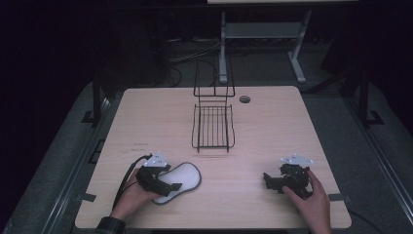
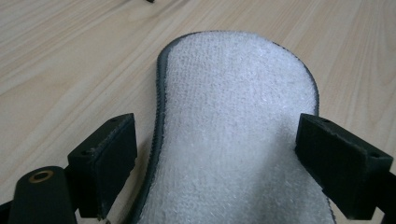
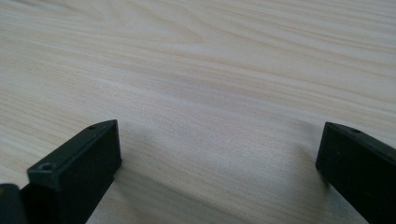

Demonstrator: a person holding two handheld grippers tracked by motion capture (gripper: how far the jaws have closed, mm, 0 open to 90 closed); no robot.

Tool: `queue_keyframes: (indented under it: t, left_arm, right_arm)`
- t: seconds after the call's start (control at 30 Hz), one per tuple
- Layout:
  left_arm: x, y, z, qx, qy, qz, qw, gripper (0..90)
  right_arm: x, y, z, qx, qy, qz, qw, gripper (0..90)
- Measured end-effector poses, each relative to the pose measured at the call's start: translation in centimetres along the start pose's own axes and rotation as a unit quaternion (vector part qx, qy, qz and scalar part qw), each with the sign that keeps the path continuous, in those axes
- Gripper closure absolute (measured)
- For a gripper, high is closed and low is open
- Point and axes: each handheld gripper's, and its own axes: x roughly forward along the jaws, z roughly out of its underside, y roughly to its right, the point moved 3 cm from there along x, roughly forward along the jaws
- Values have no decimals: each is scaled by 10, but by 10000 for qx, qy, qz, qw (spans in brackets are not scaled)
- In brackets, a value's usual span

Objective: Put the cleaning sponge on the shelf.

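While both jaws stand apart:
left gripper (image 2: 217, 154): straddles the white insole (image 2: 238, 121), unclamped
right gripper (image 3: 219, 163): spread wide over bare table (image 3: 210, 70), well apart from insole

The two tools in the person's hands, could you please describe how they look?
Both are black, boxy devices. The left tool and the right tool each carry a pale grey three-cornered plate on top. Each ends in two flat, rectangular black jaws with small screw holes. A black cable trails from the left one. The left hand shows a dark sleeve cuff at the wrist.
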Motion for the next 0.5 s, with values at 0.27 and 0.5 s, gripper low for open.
queue_keyframes:
  t: [0.27, 0.5]
  left_arm:
    - [3, 3, 0, 135, -175, 14, 9998, 125]
    - [3, 4, -1, 214, -228, 39, 9995, 155]
  right_arm:
    - [0, 0, 0, 0, 1, 0, 10000, 0]
    - [0, 0, 0, -3, 1, -1, 10000, 0]
